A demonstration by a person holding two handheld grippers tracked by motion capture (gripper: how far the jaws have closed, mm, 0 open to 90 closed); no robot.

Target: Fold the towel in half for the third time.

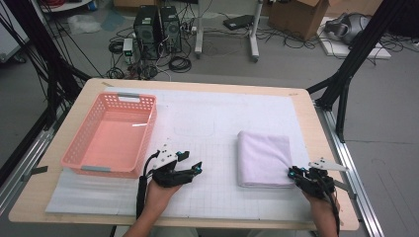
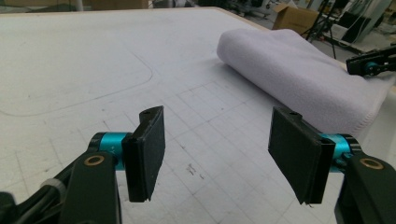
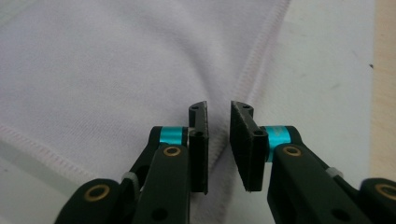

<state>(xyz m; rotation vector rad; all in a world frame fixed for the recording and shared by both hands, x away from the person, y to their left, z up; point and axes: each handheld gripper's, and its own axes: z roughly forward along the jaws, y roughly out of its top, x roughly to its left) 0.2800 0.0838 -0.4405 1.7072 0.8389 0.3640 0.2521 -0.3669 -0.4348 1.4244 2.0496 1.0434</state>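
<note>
White folded towel [image 1: 263,158], flat on the table's right half, stitched hem apparently at its near-right corner

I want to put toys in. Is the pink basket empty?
Empty. The pink basket shows only its bare bottom in the high view.

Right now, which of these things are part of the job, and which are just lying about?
Part of the job:
- folded white towel
- right claw, jaws narrowly apart over the towel's stitched corner
- left claw, open, waiting above the gridded mat

Just lying about:
- pink plastic basket, nothing in it
- computer towers, cardboard box and cables on the floor
</note>
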